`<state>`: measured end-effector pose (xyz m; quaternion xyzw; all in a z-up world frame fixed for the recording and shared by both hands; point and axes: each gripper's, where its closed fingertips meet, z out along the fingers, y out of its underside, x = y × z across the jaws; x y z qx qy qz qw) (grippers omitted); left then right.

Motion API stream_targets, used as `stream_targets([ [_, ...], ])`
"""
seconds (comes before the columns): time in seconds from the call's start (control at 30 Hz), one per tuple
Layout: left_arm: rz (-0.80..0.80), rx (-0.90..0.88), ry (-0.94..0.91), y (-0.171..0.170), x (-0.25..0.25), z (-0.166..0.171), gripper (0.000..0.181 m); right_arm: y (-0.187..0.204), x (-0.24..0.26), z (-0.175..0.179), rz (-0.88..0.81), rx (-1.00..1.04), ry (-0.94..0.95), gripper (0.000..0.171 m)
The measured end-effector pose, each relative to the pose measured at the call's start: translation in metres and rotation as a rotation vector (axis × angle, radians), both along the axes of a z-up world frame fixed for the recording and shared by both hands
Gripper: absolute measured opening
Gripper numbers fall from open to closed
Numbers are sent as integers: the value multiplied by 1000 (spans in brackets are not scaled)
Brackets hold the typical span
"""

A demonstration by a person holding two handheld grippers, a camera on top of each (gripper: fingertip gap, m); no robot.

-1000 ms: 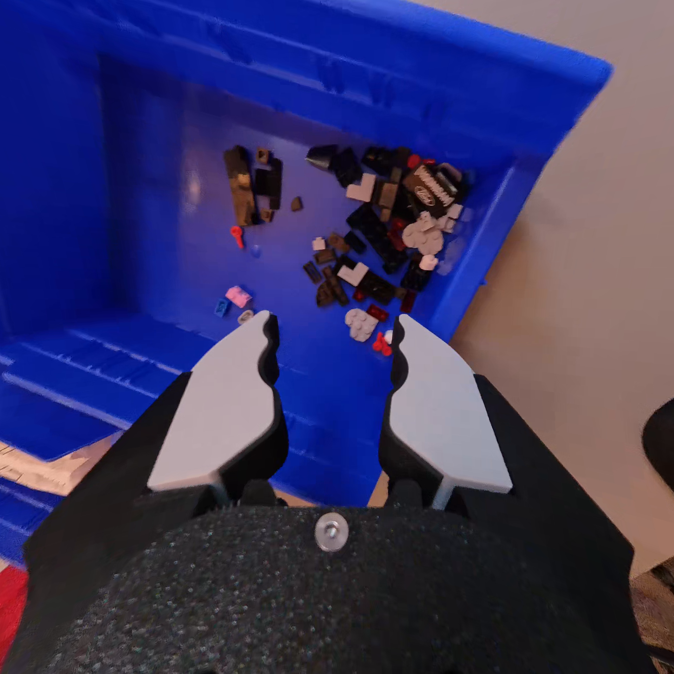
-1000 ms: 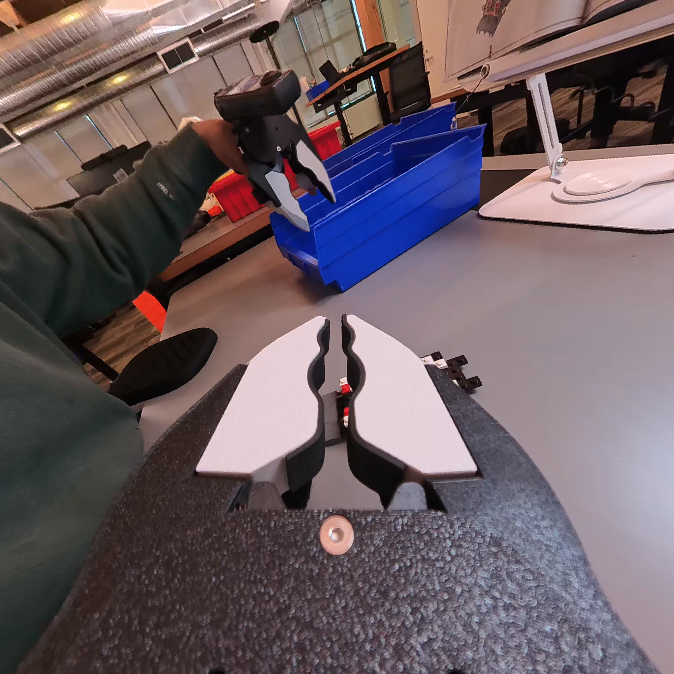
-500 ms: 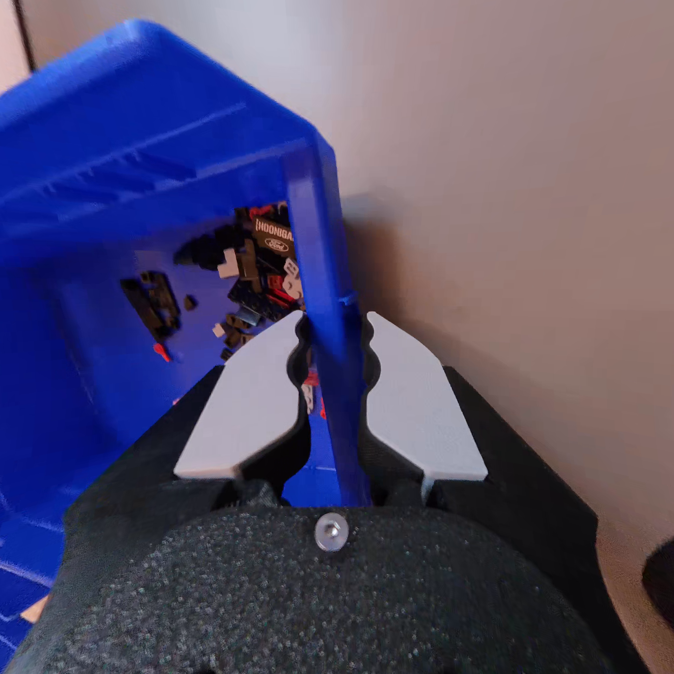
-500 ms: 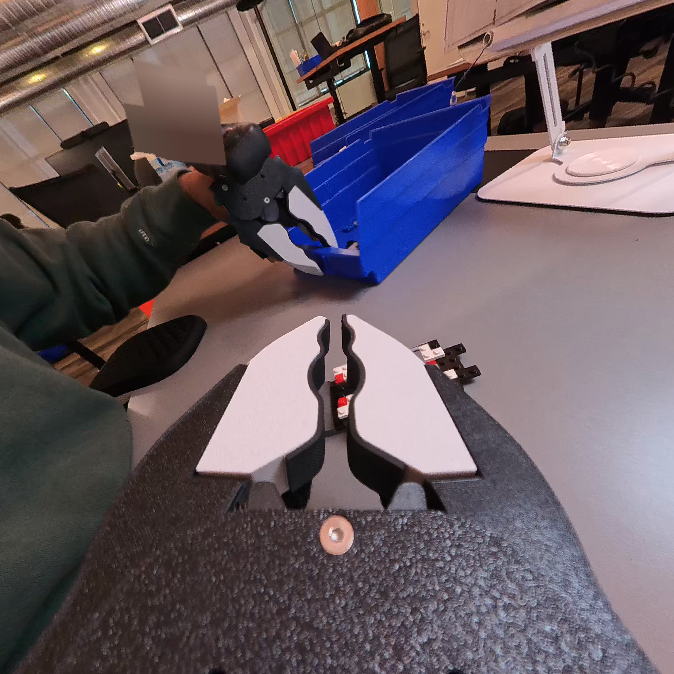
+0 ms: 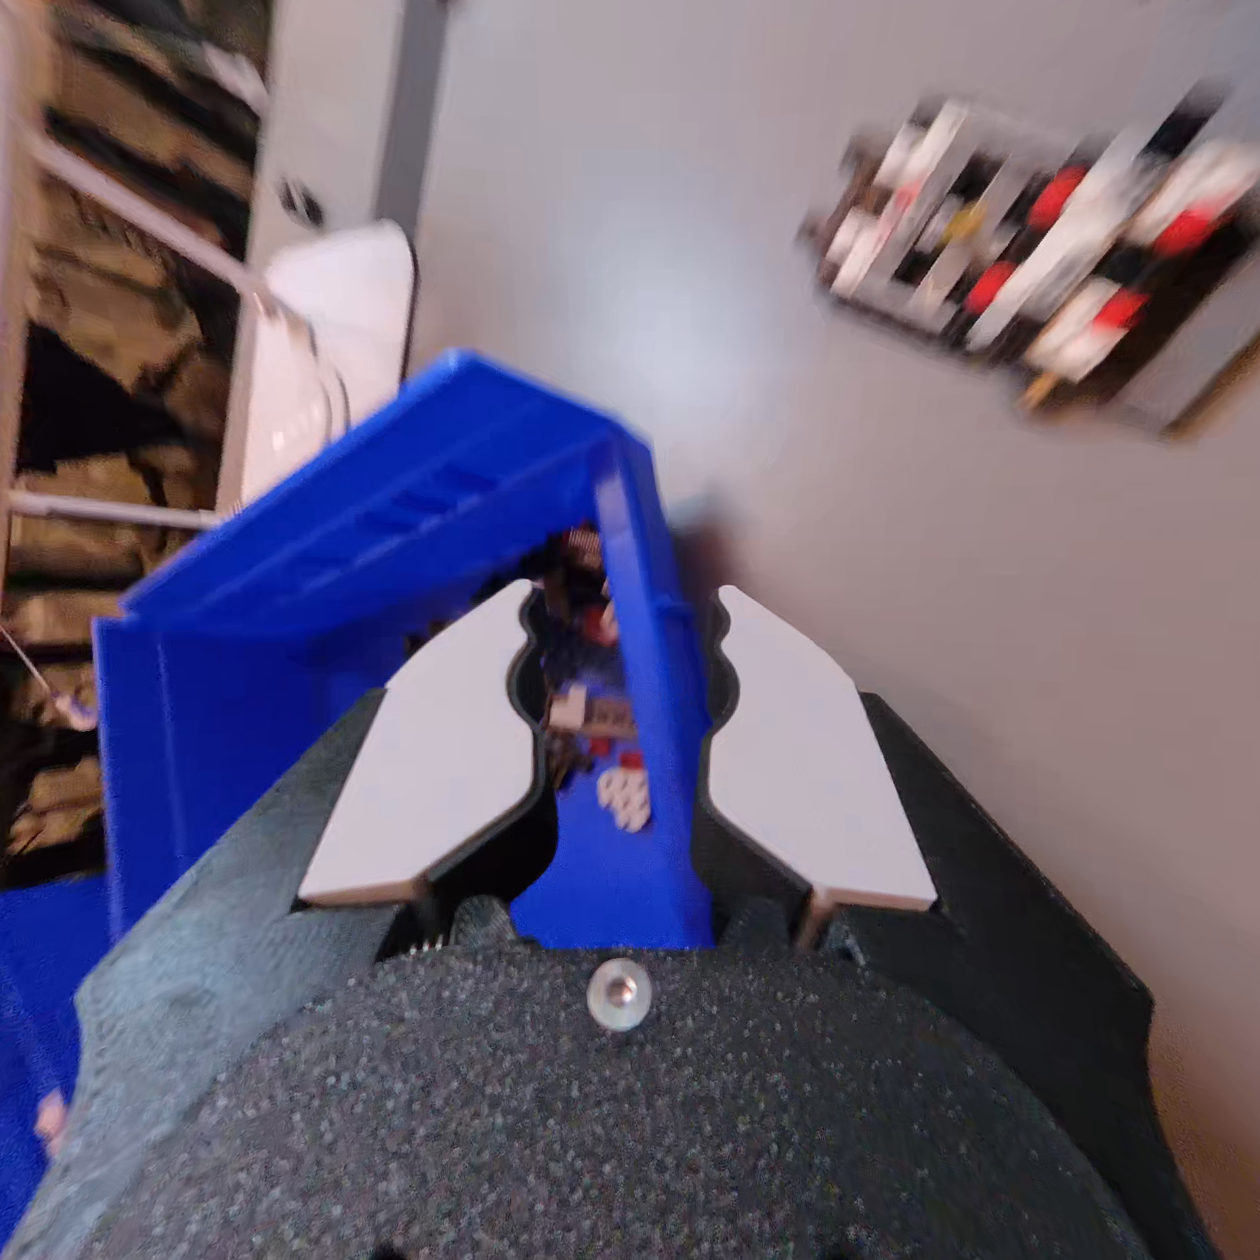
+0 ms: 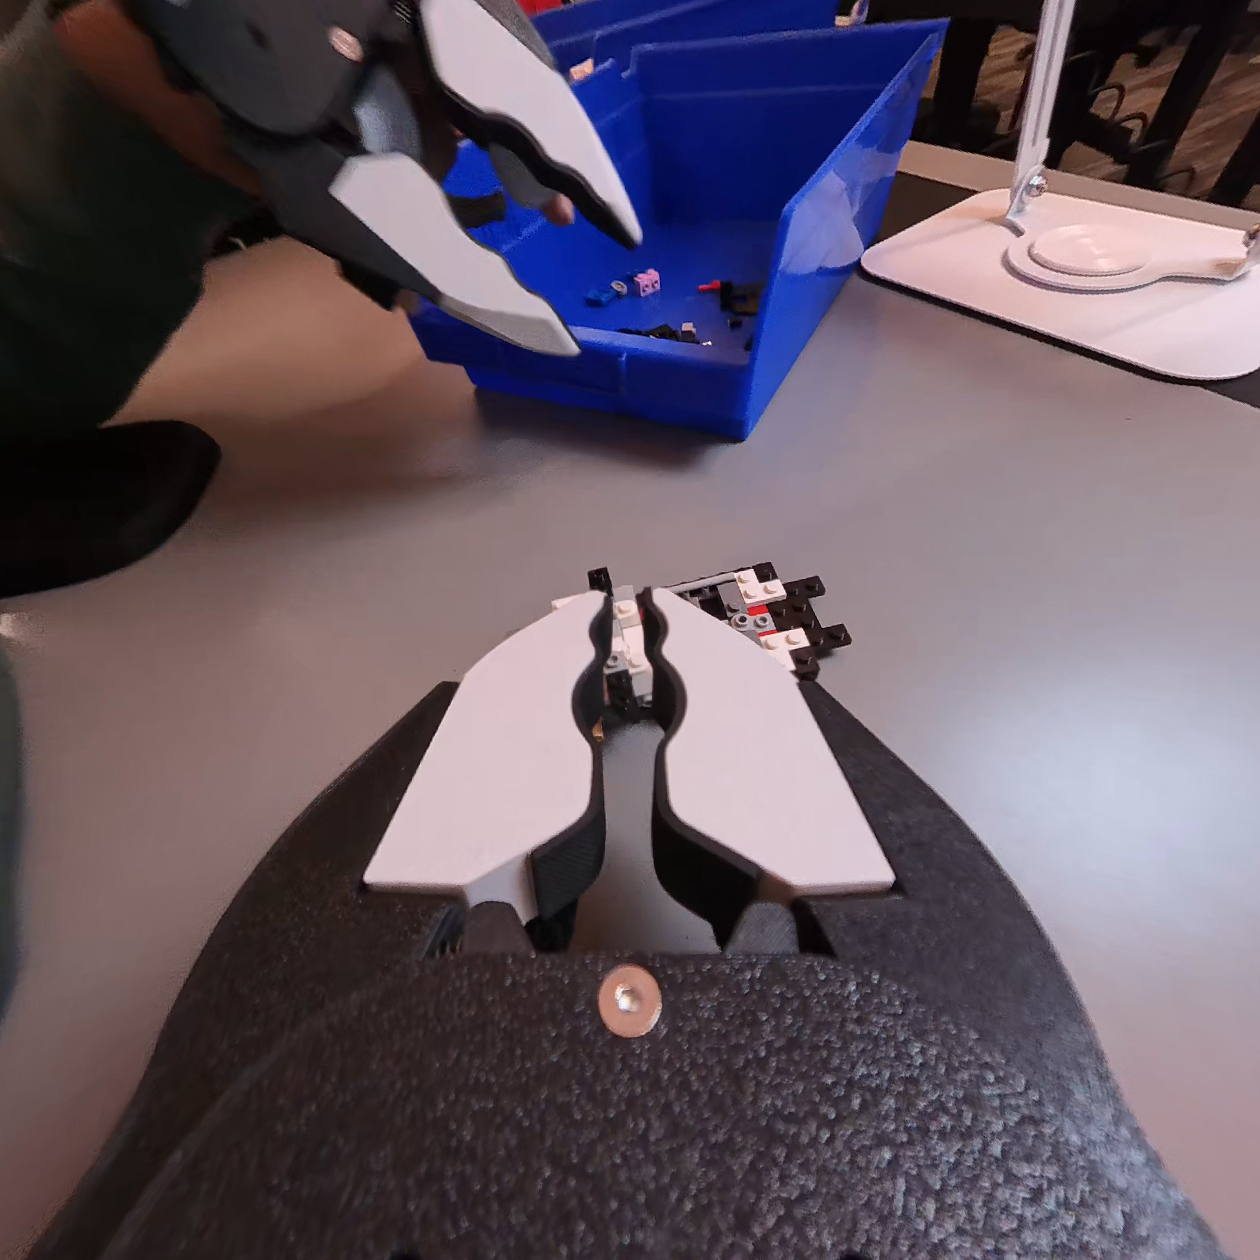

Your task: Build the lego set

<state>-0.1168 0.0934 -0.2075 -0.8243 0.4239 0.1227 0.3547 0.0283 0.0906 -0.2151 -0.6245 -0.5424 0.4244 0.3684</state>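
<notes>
left gripper [image 5: 620,613]: jaws open astride blue bin [image 5: 354,538] wall; stiff, light | right gripper [image 6: 627,603]: jaws pinch brick model [image 6: 770,613]; fragile, grip low

bin wall [image 5: 648,682] fills left tongs [image 5: 624,600] gap | grey table [image 6: 988,545] open between bin and brick model [image 6: 770,613]

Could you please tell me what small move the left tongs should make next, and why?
Probably close the left tongs on the blue bin's side wall: it sits between the open jaws, touching at most one finger, so the bin of loose bricks is not yet held firmly.
</notes>
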Motion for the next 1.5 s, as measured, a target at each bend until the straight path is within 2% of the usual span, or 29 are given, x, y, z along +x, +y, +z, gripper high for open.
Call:
stream_targets([
  [0.13, -90, 95, -295, -21, 52, 16, 36, 0, -3, -3, -2, 41, -21, 16],
  [0.23, -135, 68, -509, -35, 84, 5, 35, -7, -5, -5, 31, 110, -62, 18],
  [0.3, -134, 38, -568, -38, 93, -12, 37, -13, -7, -8, 62, 174, -111, 18],
  [0.4, -160, -35, -552, -42, 101, -38, 44, -26, -14, -16, 118, 277, -205, 18],
  [0.63, -226, -67, -461, -35, 113, -58, 52, -26, -25, -41, 146, 656, -409, 17],
  [0.9, -349, -163, -480, -36, 124, -61, 57, -26, -24, -45, 193, 813, -466, 11],
  [0.97, -352, -156, -468, -32, 122, -61, 50, -26, -24, -46, 209, 845, -469, 9],
  [1.03, -349, -153, -471, -30, 123, -61, 50, -25, -24, -47, 228, 880, -478, 8],
  [1.23, -348, -153, -471, -28, 125, -61, 50, -25, -23, -45, 234, 741, -432, 5],
  [1.4, -289, -210, -532, -29, 129, -64, 64, -32, -19, -45, 255, 605, -407, 5],
  [1.47, -295, -213, -535, -31, 132, -65, 63, -35, -16, -45, 261, 558, -391, 4],
  [1.5, -286, -199, -526, -29, 131, -65, 51, -45, -15, -46, 301, 501, -372, 0],
])
